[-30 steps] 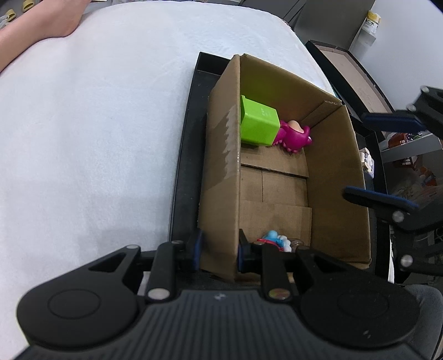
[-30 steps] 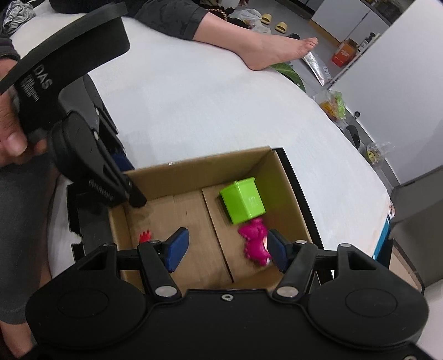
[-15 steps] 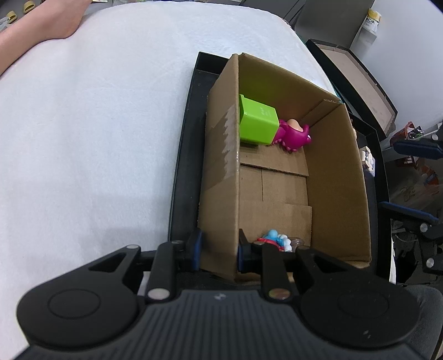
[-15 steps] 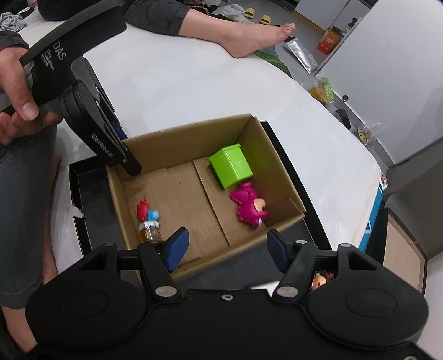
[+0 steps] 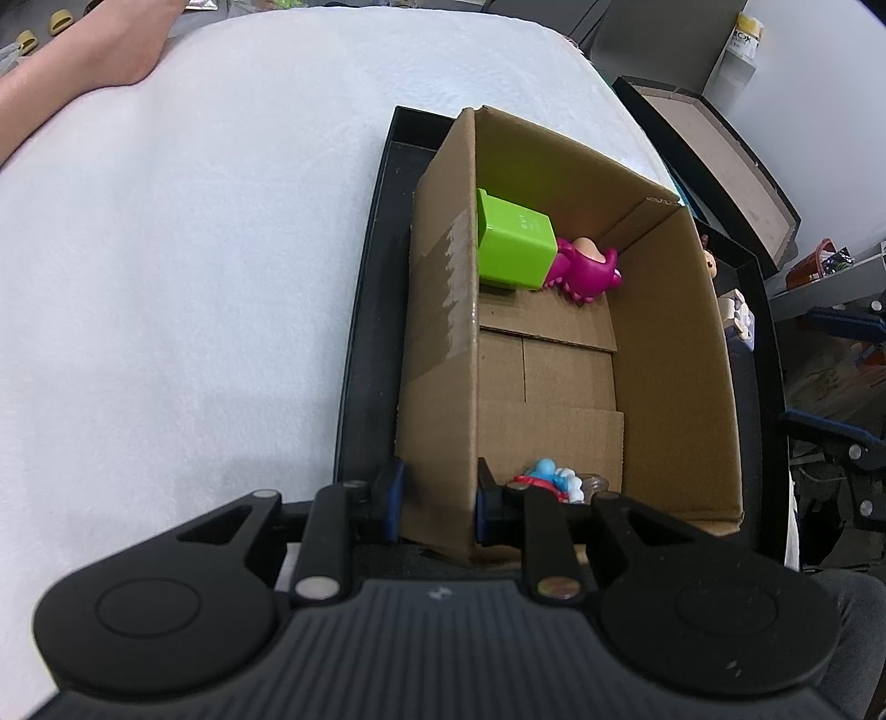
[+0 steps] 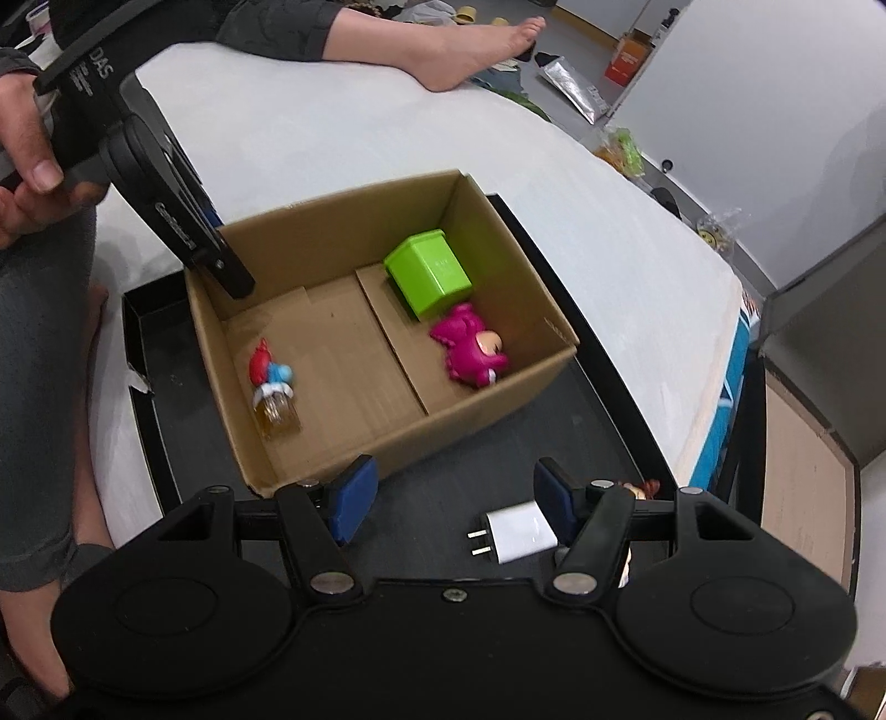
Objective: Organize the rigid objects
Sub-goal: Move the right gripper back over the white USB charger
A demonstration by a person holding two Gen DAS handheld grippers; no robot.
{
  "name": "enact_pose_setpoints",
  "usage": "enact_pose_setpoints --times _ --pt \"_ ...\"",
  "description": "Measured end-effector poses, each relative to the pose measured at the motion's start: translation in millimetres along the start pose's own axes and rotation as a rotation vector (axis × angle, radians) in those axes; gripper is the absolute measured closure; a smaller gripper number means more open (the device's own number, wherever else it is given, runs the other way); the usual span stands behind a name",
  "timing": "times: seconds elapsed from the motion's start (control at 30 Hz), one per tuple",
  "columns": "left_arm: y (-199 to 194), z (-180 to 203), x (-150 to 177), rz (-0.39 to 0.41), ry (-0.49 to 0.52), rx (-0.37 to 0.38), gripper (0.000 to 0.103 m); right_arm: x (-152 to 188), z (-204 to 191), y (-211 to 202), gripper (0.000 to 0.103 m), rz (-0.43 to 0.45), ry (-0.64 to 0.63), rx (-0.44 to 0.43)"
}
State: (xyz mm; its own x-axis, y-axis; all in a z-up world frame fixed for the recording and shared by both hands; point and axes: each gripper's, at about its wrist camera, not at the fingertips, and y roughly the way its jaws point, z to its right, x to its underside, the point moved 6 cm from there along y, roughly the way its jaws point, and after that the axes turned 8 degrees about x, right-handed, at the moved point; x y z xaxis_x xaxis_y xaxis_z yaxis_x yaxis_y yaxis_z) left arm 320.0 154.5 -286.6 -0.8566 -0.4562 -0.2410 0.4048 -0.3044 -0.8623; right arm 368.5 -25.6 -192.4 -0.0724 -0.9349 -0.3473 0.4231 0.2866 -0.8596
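Observation:
A cardboard box (image 5: 443,354) (image 6: 487,404) stands in a black tray (image 6: 166,360). Inside lie a green cube container (image 6: 429,272) (image 5: 512,246), a magenta toy figure (image 6: 470,350) (image 5: 587,268) and a red-and-blue figure bottle (image 6: 271,387) (image 5: 554,479). My left gripper (image 5: 437,501) is shut on the box's near left wall; it also shows in the right wrist view (image 6: 221,260). My right gripper (image 6: 454,495) is open and empty above the tray, outside the box, next to a white charger plug (image 6: 512,531).
The tray rests on a white cloth surface (image 5: 194,249). A small figure (image 6: 642,488) lies in the tray by my right fingertip. A person's bare leg (image 6: 421,50) lies at the far side. An open dark box (image 5: 714,144) stands beyond the tray.
My right gripper has pulled back out of the box, empty, to above the tray by the white charger. The left gripper keeps its hold on the box wall.

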Motion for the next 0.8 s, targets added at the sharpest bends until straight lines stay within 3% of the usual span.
enact_pose_setpoints --times 0.3,0.5,0.8 --pt "-0.4 1.5 -0.2 0.002 -0.001 -0.017 0.081 31.7 17.1 14.4 0.040 -0.038 0.085 -0.004" --pt "-0.3 1.5 -0.5 0.001 -0.006 -0.026 0.081 55.1 33.0 23.8 0.026 -0.059 0.151 0.013" --pt "2.2 3.1 -1.6 0.002 -0.010 -0.037 0.081 70.8 37.8 39.1 0.020 -0.047 0.142 0.003"
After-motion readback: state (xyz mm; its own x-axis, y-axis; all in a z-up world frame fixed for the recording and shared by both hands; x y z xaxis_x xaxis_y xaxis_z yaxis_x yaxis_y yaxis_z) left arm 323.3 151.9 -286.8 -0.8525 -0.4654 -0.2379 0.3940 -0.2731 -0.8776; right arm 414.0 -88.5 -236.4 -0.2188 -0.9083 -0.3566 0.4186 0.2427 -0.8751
